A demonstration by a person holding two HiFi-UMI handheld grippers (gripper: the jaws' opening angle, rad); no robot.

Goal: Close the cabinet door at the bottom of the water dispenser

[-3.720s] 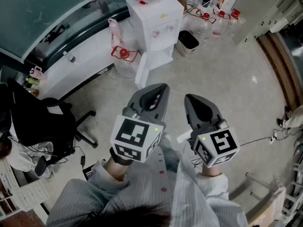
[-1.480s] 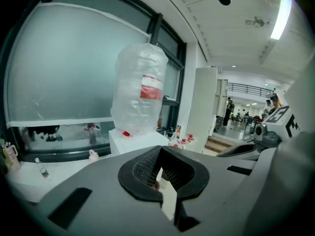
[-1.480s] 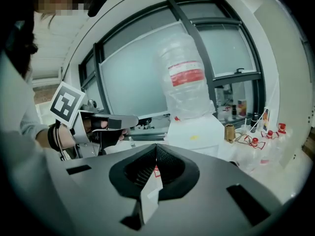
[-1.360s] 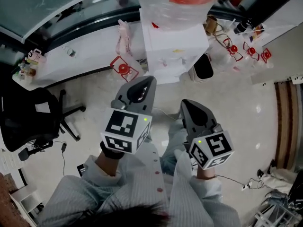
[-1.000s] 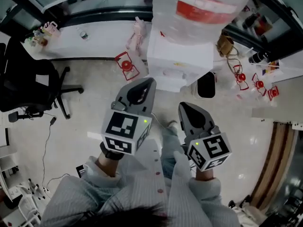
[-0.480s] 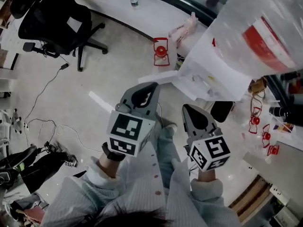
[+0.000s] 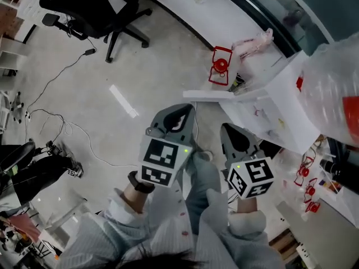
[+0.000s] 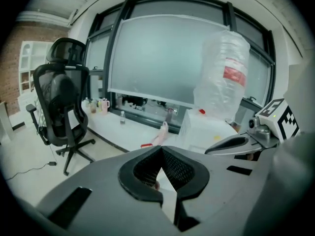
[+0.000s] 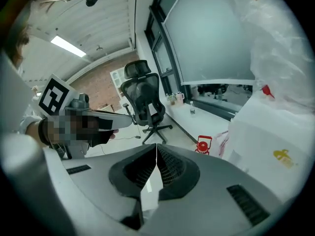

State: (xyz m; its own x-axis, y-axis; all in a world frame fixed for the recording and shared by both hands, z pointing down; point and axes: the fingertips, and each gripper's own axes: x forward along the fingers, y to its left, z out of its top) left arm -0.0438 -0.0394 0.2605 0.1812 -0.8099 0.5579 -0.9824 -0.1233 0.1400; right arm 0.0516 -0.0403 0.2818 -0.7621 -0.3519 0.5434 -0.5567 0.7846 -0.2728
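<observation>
The white water dispenser (image 7: 275, 114) stands at the right of the head view, with its clear bottle (image 7: 336, 88) on top. Its open cabinet door (image 7: 216, 95) shows as a thin white panel jutting left from the base. My left gripper (image 7: 188, 109) is shut and empty, its tip just below that panel's edge and apart from it. Beside it, my right gripper (image 7: 227, 129) is also shut and empty, close to the dispenser's front. In the left gripper view the shut tips (image 8: 161, 149) point toward the dispenser (image 8: 204, 132). The right gripper view has its tips (image 9: 156, 146) left of the dispenser (image 9: 270, 136).
A black office chair (image 7: 95, 4) stands at the top left, with cables (image 7: 50, 122) on the floor below it. A white ledge (image 7: 219, 18) runs along the window. A red bottle carrier (image 7: 220, 66) and a pink bag (image 7: 252, 38) sit left of the dispenser.
The view has swung, so the dispenser slid from the top centre to the right edge and the chair came in at the top left. Both shut grippers sank together toward the dispenser's base.
</observation>
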